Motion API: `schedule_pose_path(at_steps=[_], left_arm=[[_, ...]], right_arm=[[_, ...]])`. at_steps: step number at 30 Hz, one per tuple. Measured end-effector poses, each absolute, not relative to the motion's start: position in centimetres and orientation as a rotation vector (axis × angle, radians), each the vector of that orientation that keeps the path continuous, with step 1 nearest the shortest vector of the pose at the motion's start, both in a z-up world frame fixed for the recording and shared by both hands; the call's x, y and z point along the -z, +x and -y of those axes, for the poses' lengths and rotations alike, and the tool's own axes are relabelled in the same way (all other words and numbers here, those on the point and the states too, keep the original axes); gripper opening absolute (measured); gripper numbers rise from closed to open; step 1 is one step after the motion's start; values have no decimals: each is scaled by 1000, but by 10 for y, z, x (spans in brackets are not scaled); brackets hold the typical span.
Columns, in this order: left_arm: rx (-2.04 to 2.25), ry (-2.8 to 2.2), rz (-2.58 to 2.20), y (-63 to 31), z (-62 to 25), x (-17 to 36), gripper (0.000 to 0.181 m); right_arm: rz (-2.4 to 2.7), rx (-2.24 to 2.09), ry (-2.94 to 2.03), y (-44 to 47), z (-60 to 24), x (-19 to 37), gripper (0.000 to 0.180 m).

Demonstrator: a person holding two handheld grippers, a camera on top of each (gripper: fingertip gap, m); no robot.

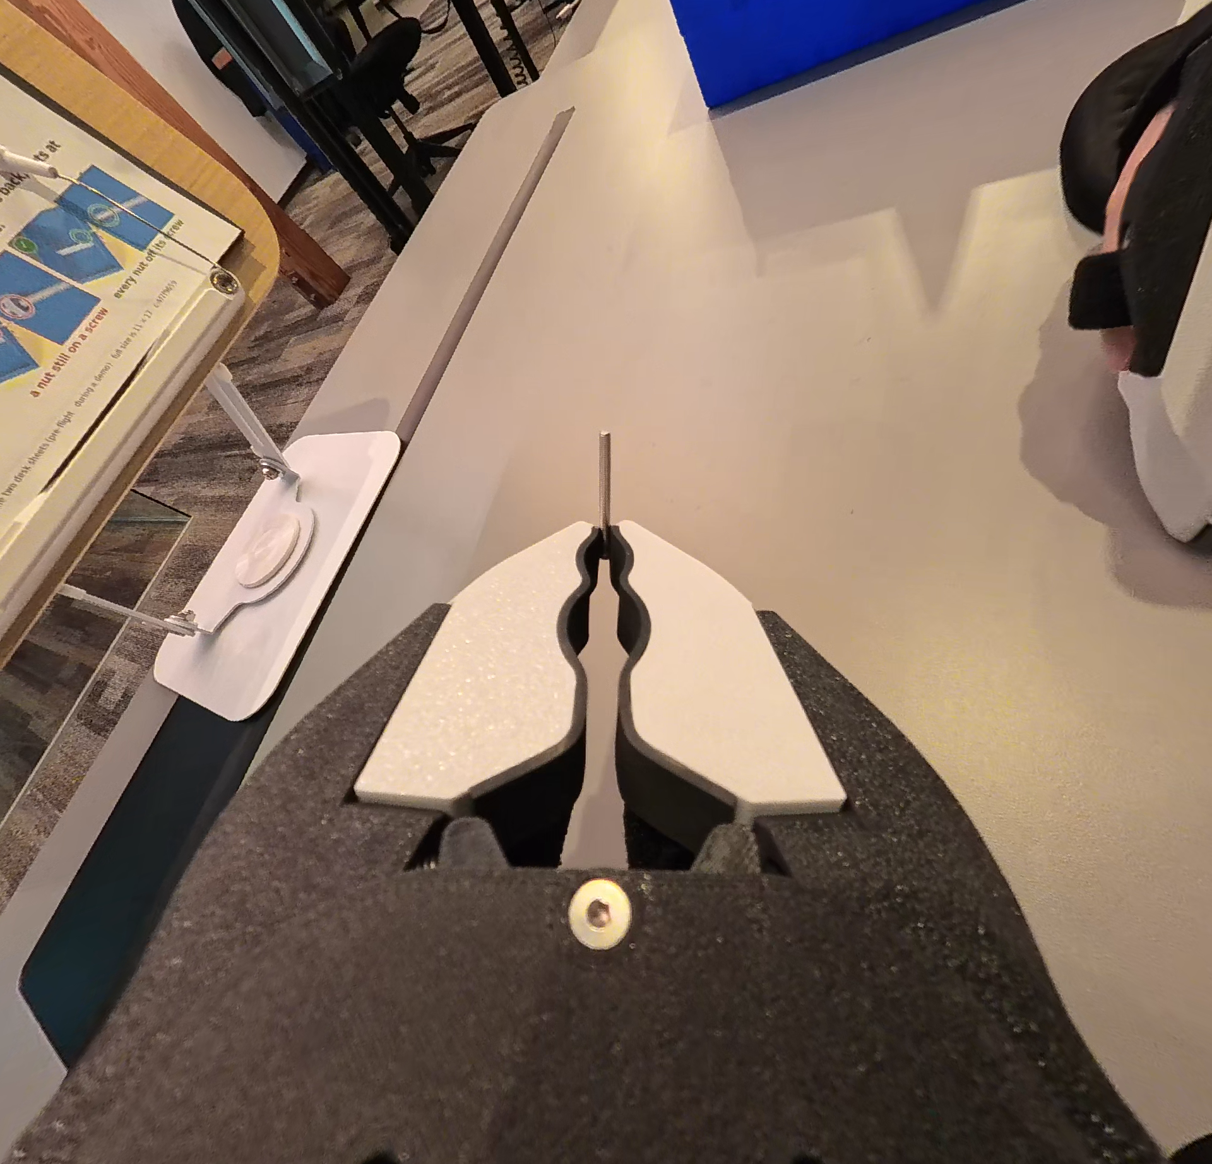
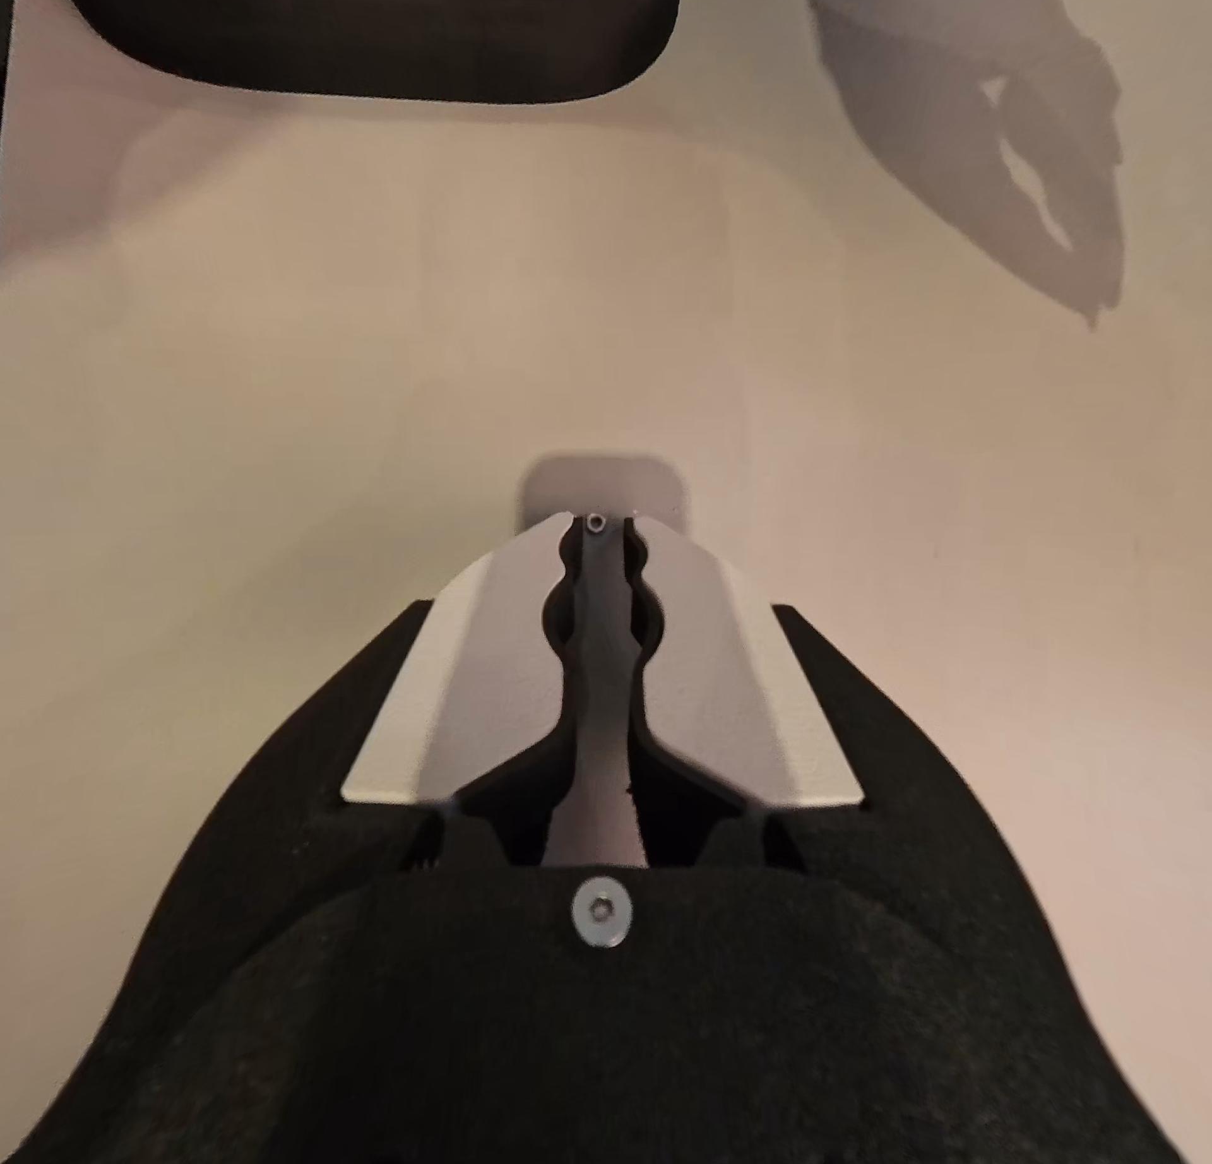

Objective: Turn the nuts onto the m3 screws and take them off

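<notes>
Your left gripper (image 1: pixel 602 532) is pinched shut on the m3 screw (image 1: pixel 603 477) at its head end; the threaded shank sticks out past the fingertips, pointing away over the table (image 1: pixel 754 378). No nut on it that I can see.

Handling, my read: the screw is thin, stiff steel, near weightless, and smooth enough to pivot in the pads if you side-load it. Your hold is at the very tip of the fingers, so keep the squeeze firm and leave the thread clear.

Your right gripper (image 2: pixel 600 522) points down at the table, jaws narrow but not fully together. A small ring-shaped metal piece (image 2: pixel 595 521) sits against the left fingertip, likely the nut. I can't tell from this view whether it's pinched or just resting on the table. It's tiny, hard and slippery: grip across the flats and expect it to pop out or roll.

The table is flat, pale and matte. At its left edge sits a white stand base (image 1: pixel 275 568) carrying a printed sheet (image 1: pixel 85 293). A blue bin (image 1: pixel 918 17) stands at the far side. Beyond that, carpet and office chairs. In the right wrist view a dark rounded object (image 2: pixel 367 24) lies at the far edge; can't identify it.
</notes>
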State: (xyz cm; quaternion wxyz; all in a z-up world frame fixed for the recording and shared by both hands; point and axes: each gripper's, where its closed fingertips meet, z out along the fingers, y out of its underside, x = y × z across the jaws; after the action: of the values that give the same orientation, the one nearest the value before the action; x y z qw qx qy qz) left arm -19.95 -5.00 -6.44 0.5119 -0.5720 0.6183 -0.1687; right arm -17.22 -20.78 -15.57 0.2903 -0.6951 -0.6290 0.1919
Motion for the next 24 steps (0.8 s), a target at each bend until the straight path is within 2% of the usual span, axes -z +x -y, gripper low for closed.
schedule_pose_path(at_steps=[24], left_arm=[[403, -1375, -1488, -199, 50, 64, 2]], right_arm=[[1704, -528, -1840, -173, 208, 157, 4]])
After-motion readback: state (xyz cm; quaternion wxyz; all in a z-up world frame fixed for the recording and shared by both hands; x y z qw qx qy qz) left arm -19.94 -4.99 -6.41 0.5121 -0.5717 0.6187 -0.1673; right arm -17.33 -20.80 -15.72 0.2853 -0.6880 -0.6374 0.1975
